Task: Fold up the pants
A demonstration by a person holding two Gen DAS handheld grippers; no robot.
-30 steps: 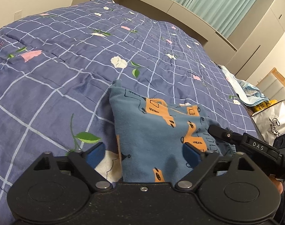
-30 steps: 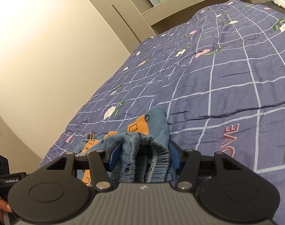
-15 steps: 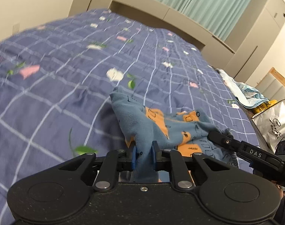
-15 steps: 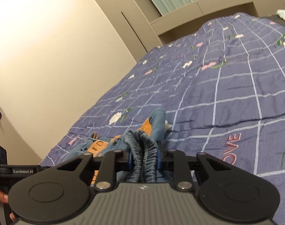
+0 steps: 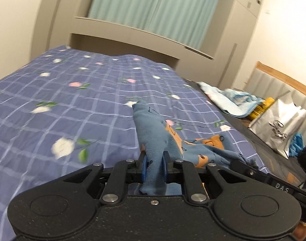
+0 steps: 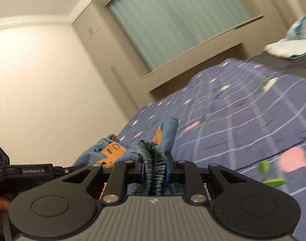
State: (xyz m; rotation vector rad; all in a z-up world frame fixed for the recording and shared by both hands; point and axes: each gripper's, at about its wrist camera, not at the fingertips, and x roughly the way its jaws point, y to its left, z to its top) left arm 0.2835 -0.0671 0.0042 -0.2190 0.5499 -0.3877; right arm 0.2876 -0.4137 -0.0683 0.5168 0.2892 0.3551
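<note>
Two grippers were each pinching the same garment. Left gripper [image 5: 154, 167]: blue pads pressed together on a plain blue fold of the pants [image 5: 153, 140], the cloth standing up in a narrow ridge between the fingers and running away from the camera toward a far point of fabric. Right of that ridge, the rest of the pants lay bunched, blue with orange vehicle prints, close to the near right edge of the bed.

Right gripper [image 6: 154, 172]: jaws squeezed onto the gathered elastic waistband [image 6: 153, 160], several ribbed layers stacked between the pads. Beyond the waistband, a blue fold stood upright; to its left, more printed fabric was crumpled. The left gripper's black body showed at the left edge of the right wrist view, and the right gripper's arm, marked DAS, showed at the lower right of the left wrist view, so the two tools were near each other.

Pants sat over the bedspread [image 5: 62, 104], purple-blue with a white grid and pink and white flowers. Both views were motion-blurred. Whether the cloth was fully clear of the bed could not be told.

Background, far: teal curtains [image 5: 153, 10] above a beige shelf. Right of the bed: a crumpled light blue cloth [image 5: 231, 100], a yellow item [image 5: 262, 108] and a silver bag [image 5: 277, 124].
</note>
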